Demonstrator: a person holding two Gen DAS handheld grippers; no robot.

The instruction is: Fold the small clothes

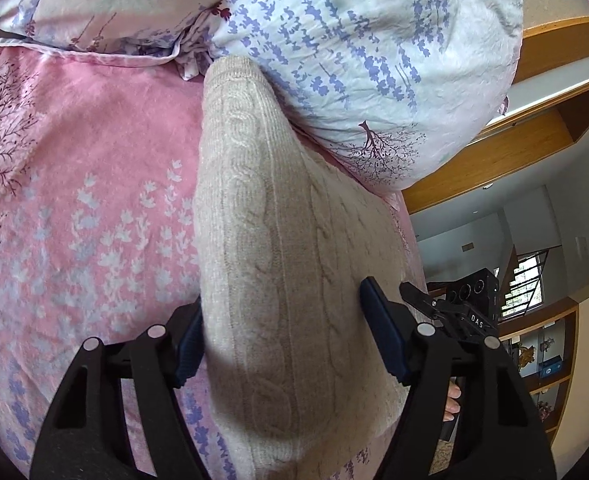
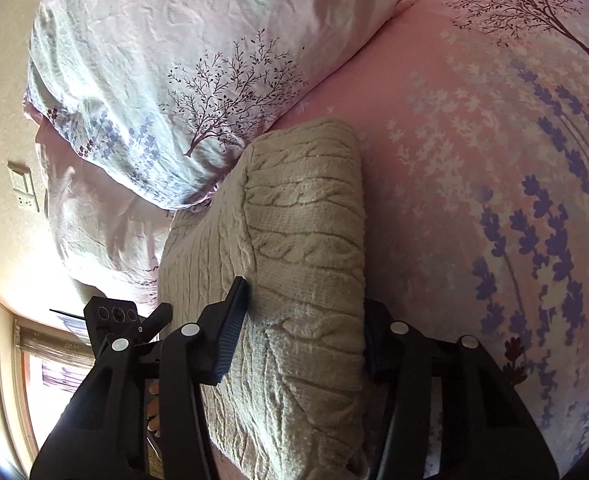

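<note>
A beige cable-knit sweater [image 1: 274,220] lies folded on the pink flowered bed sheet [image 1: 94,160], its far end against a pillow. My left gripper [image 1: 286,340] straddles its near part. The knit fills the gap and both blue pads touch it. In the right wrist view the same sweater [image 2: 306,208] shows a sleeve folded over the body. My right gripper [image 2: 302,332] clamps the thick fold, one pad pressing into the knit and the other at its edge. Each view shows the other gripper close beside: the right gripper [image 1: 454,312] and the left gripper [image 2: 114,316].
A large flowered pillow [image 1: 354,60] [image 2: 154,60] rests at the head of the bed, touching the sweater's far end. The bed's edge runs just right of the sweater in the left wrist view, with wooden shelves [image 1: 546,360] beyond. A wall switch [image 2: 22,184] and a window [image 2: 54,380] lie left.
</note>
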